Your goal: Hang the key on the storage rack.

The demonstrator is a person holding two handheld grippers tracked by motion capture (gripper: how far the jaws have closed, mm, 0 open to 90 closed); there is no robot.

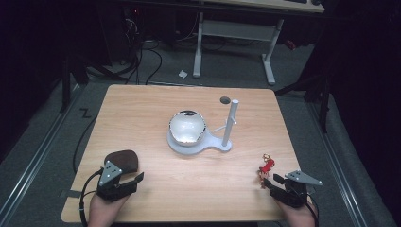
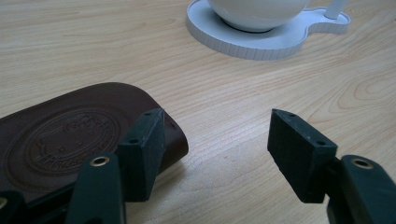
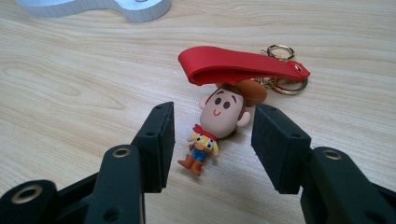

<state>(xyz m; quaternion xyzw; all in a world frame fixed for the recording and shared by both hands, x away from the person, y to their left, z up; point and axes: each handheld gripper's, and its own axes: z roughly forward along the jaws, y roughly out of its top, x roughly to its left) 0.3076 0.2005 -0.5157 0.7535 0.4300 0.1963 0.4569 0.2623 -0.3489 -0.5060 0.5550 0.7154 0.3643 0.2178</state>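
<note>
A small cowboy figure keychain with a red strap and gold rings lies flat on the table, seen also as the keychain in the high view. My right gripper is open, its jaws on either side of the figure without pressing it. A brown embossed leather pouch lies at the front left, shown as the pouch in the high view. My left gripper is open just beside the pouch, its left jaw over the pouch's edge and bare wood between the jaws.
A white stand with an upright post and a shiny bowl sits mid-table. A dark round hole marks the far side. The wooden table ends close to both hands; a white desk frame stands beyond.
</note>
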